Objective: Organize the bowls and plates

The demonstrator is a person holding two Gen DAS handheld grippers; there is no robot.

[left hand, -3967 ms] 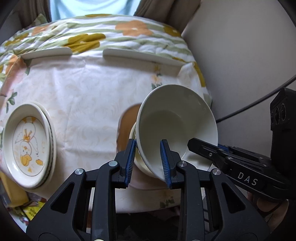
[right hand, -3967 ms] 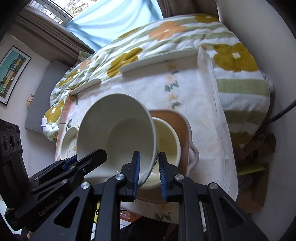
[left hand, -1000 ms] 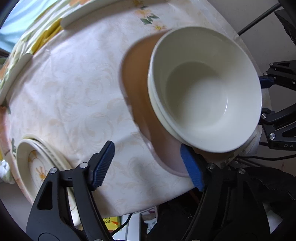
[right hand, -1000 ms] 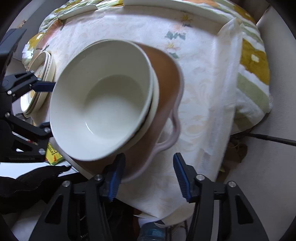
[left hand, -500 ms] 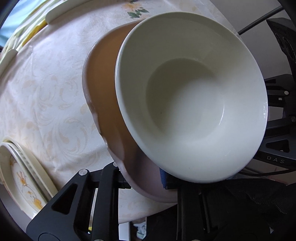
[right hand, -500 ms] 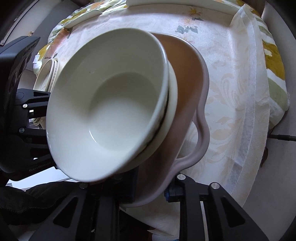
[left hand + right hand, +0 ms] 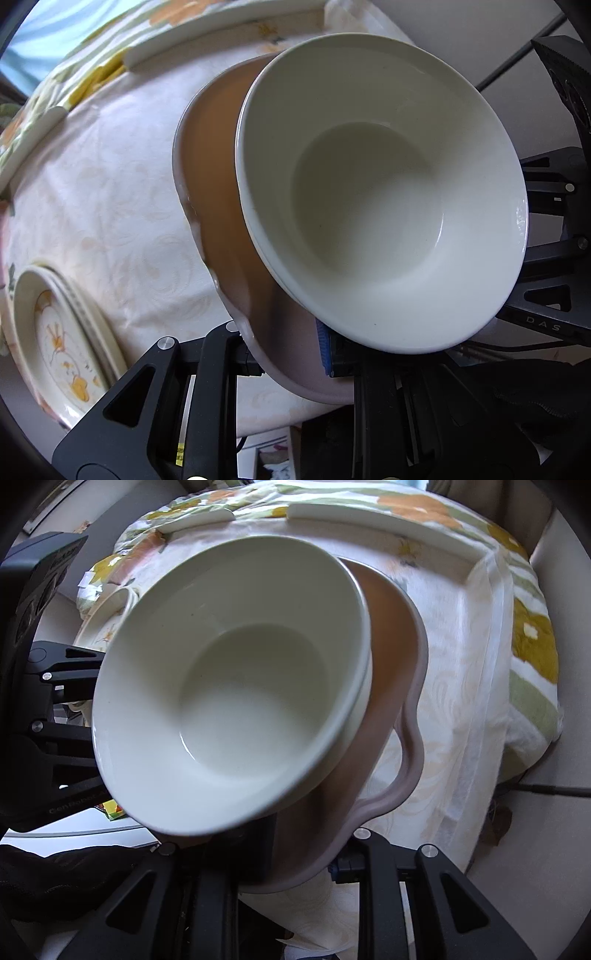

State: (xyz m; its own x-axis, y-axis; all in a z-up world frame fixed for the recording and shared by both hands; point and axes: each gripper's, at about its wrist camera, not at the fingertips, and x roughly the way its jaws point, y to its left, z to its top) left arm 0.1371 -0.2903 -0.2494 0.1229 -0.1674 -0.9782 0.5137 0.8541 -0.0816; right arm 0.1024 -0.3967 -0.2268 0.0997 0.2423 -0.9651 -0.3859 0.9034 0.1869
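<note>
Cream bowls (image 7: 369, 206) nested on tilted brown tray (image 7: 214, 173); duck plates (image 7: 55, 332) stacked left.

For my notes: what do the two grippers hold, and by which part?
Both hold the brown tray carrying stacked bowls: left gripper and right gripper each clamp its near rim.

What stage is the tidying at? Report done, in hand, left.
Done: two cream ceramic bowls nested on the brown handled tray.
In hand: left claw and right claw each clamp the tray's rim.
Left: the duck-print plates remain on the tablecloth.
</note>
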